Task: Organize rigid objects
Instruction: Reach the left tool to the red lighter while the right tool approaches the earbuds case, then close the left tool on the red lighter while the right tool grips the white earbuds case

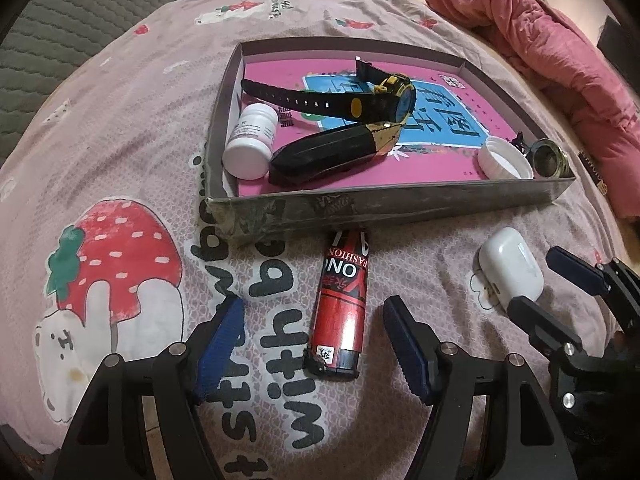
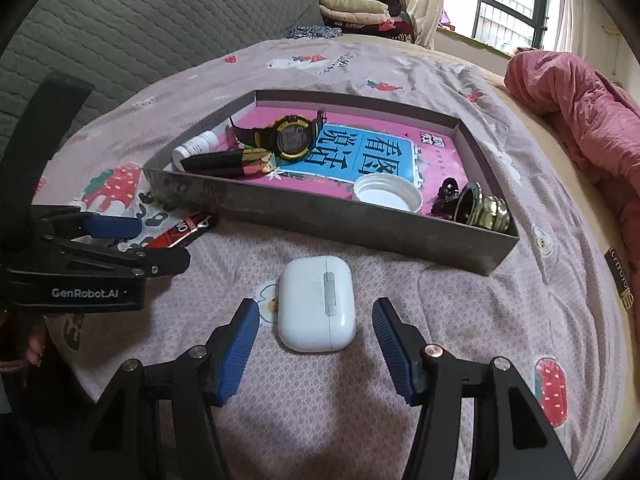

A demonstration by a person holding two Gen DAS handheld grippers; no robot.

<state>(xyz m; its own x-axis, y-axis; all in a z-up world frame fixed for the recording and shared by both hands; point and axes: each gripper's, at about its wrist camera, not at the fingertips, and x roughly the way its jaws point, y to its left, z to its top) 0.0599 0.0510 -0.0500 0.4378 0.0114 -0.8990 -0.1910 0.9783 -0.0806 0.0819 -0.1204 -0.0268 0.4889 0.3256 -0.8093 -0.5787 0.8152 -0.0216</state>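
A: What lies loose on the bed?

B: A red and black cylindrical lighter [image 1: 342,304] with white lettering lies on the pink strawberry-print bedsheet [image 1: 120,128], its far end touching the near wall of the shallow grey cardboard tray [image 1: 384,204]. Right of it a white rounded plastic earbud case [image 2: 317,303] rests flat on the sheet, near the same wall but apart from it.

A: And inside the tray?

B: A black and yellow digital wristwatch [image 2: 290,137], a white pill bottle [image 1: 251,142] on its side, a black and gold faceted tube [image 1: 334,150], a white screw cap [image 2: 387,194] and a brass-coloured round fitting [image 2: 482,206], all on a pink printed sheet. A crumpled pink quilt [image 1: 540,40] lies beyond to the right.

A: The grippers?

B: The left gripper [image 1: 312,344] is spread wide, blue pads either side of the lighter, touching nothing. The right gripper [image 2: 316,344] is likewise wide apart, flanking the earbud case without contact.
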